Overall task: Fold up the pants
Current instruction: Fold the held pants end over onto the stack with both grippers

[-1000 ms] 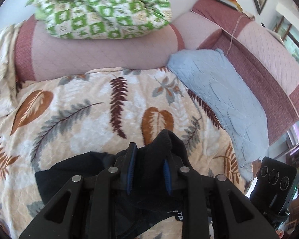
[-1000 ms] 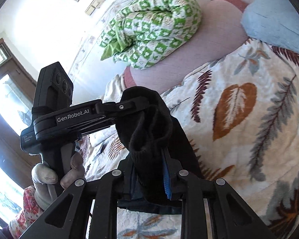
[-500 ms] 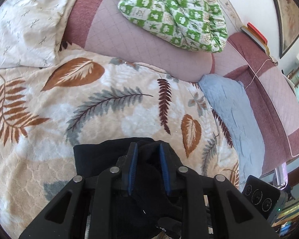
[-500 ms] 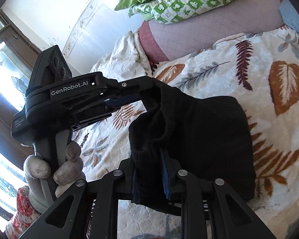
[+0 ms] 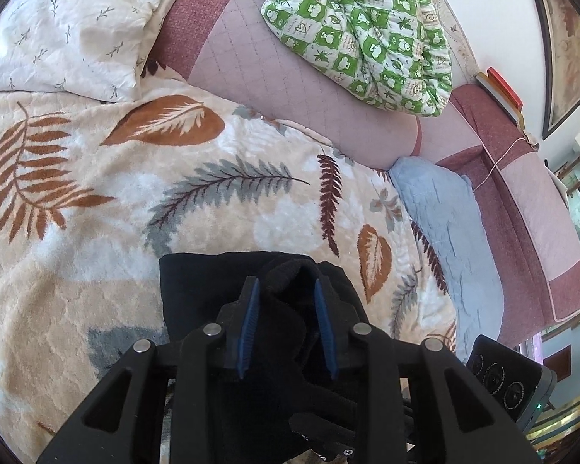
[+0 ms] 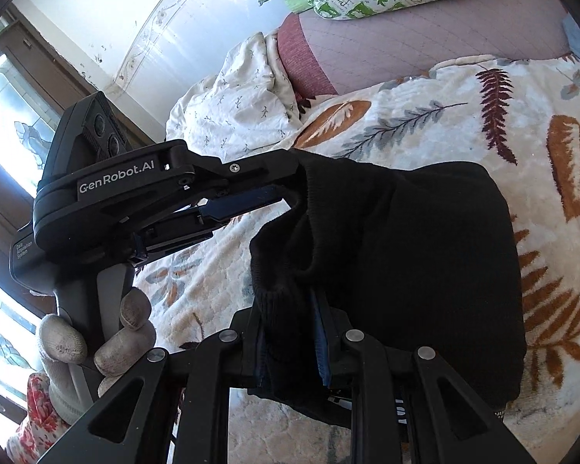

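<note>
The black pants (image 6: pixel 425 255) lie partly folded on the leaf-patterned blanket (image 5: pixel 96 201). My left gripper (image 5: pixel 286 290) is shut on a bunched edge of the black pants (image 5: pixel 197 282); it also shows in the right wrist view (image 6: pixel 290 189), pinching the ribbed edge from the left. My right gripper (image 6: pixel 290 309) is shut on the same ribbed edge, close below the left one. Both hold the fabric a little above the blanket, and the rest of the pants drapes to the right.
A pink quilted bolster (image 5: pixel 290 89) runs along the back with a green checked quilt (image 5: pixel 367 27) on it. A white pillow (image 5: pixel 69 27) lies at back left, a blue cushion (image 5: pixel 448 224) at right. A window (image 6: pixel 4 123) is at the left.
Both grippers have carried the held edge leftward and lower toward the blanket. More of the pants now lies spread flat to the right. Both grips have stayed shut.
</note>
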The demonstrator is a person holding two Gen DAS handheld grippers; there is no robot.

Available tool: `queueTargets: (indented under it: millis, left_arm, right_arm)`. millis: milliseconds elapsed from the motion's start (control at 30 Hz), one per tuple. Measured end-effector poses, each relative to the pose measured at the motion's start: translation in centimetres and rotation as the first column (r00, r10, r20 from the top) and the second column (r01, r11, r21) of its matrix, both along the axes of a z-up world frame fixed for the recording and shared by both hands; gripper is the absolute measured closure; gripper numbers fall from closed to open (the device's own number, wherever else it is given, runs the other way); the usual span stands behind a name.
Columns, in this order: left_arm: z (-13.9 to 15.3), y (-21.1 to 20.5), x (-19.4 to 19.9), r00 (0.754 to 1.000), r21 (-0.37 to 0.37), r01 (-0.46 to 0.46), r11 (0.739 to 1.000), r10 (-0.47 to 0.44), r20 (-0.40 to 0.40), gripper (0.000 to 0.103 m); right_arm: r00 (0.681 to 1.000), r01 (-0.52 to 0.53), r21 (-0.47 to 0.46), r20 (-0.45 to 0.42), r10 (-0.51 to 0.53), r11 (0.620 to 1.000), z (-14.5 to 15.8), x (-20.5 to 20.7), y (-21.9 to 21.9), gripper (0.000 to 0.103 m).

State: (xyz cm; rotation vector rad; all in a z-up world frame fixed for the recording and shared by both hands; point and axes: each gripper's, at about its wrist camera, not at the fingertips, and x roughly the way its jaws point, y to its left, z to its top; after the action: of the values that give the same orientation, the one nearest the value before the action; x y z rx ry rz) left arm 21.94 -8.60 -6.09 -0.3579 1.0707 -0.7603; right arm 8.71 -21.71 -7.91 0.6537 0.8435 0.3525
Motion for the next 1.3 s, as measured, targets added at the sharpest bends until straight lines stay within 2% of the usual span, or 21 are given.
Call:
queueTargets:
  millis: [300,400,533,600,667,733,767,900,1033,1167,1233,1300]
  left_arm:
    - [-0.5,2.9,-0.2,0.998,-0.039,-0.066,0.997,0.066,-0.014,0.076]
    - [-1.8,3.8,0.0,0.995,-0.015,-0.099,0.995,0.098,-0.036,0.076]
    - [-3.1,6.0,0.2,0.983,-0.005,-0.170,0.985,0.169,-0.078,0.070]
    - [-3.0,7.8,0.2,0.971,-0.033,-0.222,0.975,0.217,-0.099,0.069]
    - [-2.8,9.7,0.3,0.955,-0.071,-0.278,0.958,0.267,-0.127,0.067]
    - [-1.9,10.9,0.1,0.942,-0.095,-0.322,0.942,0.308,-0.136,0.065]
    - [-1.2,11.0,-0.1,0.942,-0.098,-0.324,0.941,0.311,-0.126,0.064]
    - [2.0,8.4,-1.3,0.969,-0.052,-0.247,0.968,0.244,-0.047,0.060]
    - [3.3,4.2,-2.7,0.992,-0.046,-0.123,0.991,0.123,-0.001,0.057]
    - [2.9,0.3,-3.6,0.999,-0.022,-0.035,0.999,0.035,0.011,0.055]
    - [1.8,-0.8,-3.4,1.000,0.021,-0.031,0.999,0.031,0.002,0.055]
    - [0.1,-0.7,-2.8,0.998,0.065,-0.064,0.996,0.065,-0.022,0.055]
  right_arm:
    - [0.999,-0.036,0.020,0.003,0.036,0.999,0.5,0.5,1.2,0.080]
    - [0.998,-0.058,0.000,-0.007,0.058,0.998,0.0,0.7,2.3,0.080]
    - [0.996,-0.091,-0.053,-0.018,0.090,0.994,-0.9,0.8,3.5,0.075]
    - [0.996,-0.094,-0.067,-0.003,0.094,0.993,-0.8,0.4,3.6,0.068]
    - [0.993,-0.118,-0.054,0.017,0.119,0.992,-0.3,-0.2,3.8,0.040]
    - [0.988,-0.148,-0.048,0.041,0.150,0.988,0.3,-0.9,4.1,0.028]
    - [0.984,-0.167,-0.059,0.054,0.170,0.984,0.7,-1.3,4.5,0.027]
    - [0.968,-0.234,-0.090,0.070,0.240,0.968,1.5,-3.1,5.5,0.027]
    - [0.976,-0.204,-0.077,0.061,0.208,0.976,1.5,-5.4,3.8,0.027]
    - [0.992,-0.106,-0.104,0.061,0.113,0.989,1.5,-7.2,0.1,0.027]
    - [0.996,-0.060,-0.116,0.061,0.067,0.991,1.4,-7.2,-1.6,0.027]
    - [0.998,-0.024,-0.116,0.063,0.032,0.993,1.3,-7.0,-2.9,0.027]
